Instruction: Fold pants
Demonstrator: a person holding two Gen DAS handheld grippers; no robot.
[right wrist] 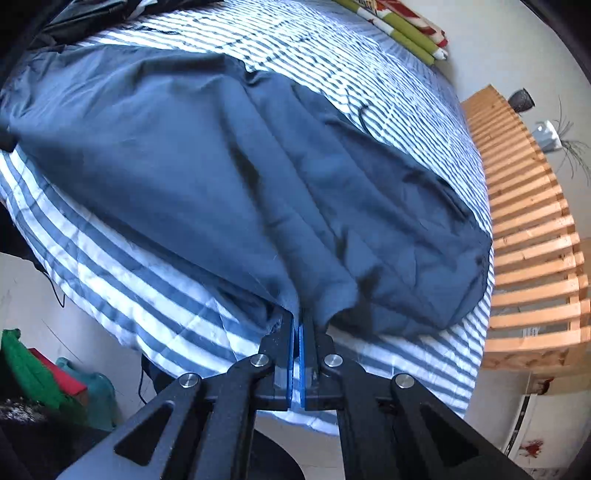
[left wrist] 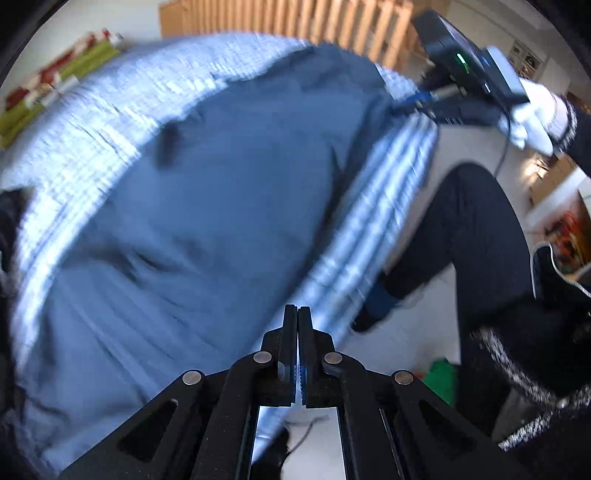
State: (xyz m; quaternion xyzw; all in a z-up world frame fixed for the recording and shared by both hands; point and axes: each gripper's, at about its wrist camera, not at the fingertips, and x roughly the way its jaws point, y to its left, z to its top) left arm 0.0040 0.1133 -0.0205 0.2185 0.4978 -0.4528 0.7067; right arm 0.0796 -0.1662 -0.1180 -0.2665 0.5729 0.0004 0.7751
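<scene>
Blue pants (left wrist: 221, 184) lie spread across a bed with a blue-and-white striped cover (left wrist: 92, 122); the left wrist view is blurred. My left gripper (left wrist: 297, 312) is shut over the bed's near edge beside the pants, and I see nothing between its fingers. In the right wrist view the pants (right wrist: 221, 166) stretch away in long folds, and my right gripper (right wrist: 297, 319) is shut on a bunched edge of them at the side of the striped cover (right wrist: 147, 302). The left wrist view shows that right gripper (left wrist: 421, 101) at the far corner, held by a white-gloved hand (left wrist: 535, 110).
A wooden slatted frame (right wrist: 532, 240) stands along the bed's far side. A green-and-red patterned roll (right wrist: 402, 26) lies at the bed's far end. The person's dark-clad leg (left wrist: 472, 229) stands beside the bed. Green and red items (right wrist: 37, 373) sit on the floor.
</scene>
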